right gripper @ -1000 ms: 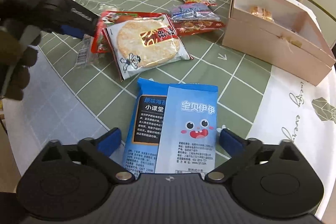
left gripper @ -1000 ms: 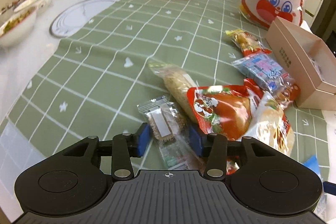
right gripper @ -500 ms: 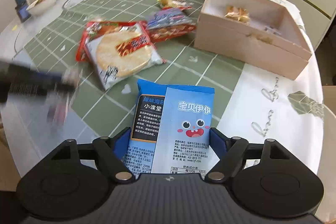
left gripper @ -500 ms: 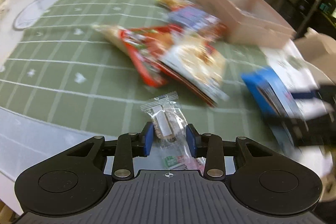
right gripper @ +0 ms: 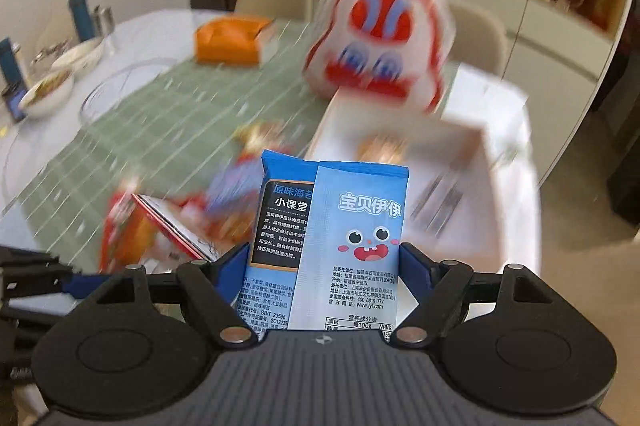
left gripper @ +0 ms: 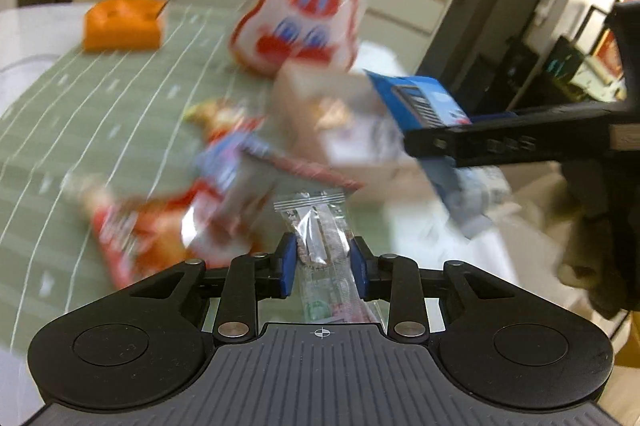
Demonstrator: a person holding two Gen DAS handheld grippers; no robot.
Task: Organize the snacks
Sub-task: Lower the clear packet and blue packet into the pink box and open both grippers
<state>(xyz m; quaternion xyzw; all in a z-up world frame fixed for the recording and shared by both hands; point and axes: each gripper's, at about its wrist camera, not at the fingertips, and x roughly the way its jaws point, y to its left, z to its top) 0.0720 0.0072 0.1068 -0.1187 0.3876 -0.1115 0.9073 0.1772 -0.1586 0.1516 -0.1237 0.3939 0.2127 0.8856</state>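
So this looks like somewhere in the middle of the job, both hands loaded. The left gripper [left gripper: 323, 260] has its blue pads squeezed in on a small clear plastic snack packet [left gripper: 318, 240] with something brownish inside, held up off the table. The right gripper [right gripper: 325, 268] is clamped on the sides of a light blue foil snack bag with a cartoon face [right gripper: 340, 242], also lifted, and in the left view that bag hangs out in front of the open pale pink cardboard box [right gripper: 452, 162].

The box already has at least one golden-wrapped thing [right gripper: 382, 148] sitting in it, so I'd guess it's the destination and a bit of sorting is done. Can't tell what else is in there, way too much blur.

Still loose on the green checked tablecloth [left gripper: 80, 114]: a red snack bag [left gripper: 132, 238] near the left gripper, a blue and red packet [left gripper: 232, 158] further on, and a yellowish one [left gripper: 212, 112] beyond that. So my read is two snacks about to be dropped in, at least three left to collect after.

The big white and red bunny-face bag [right gripper: 380, 46] stands behind the box and an orange box [right gripper: 230, 40] sits at the far end; no idea if those count.
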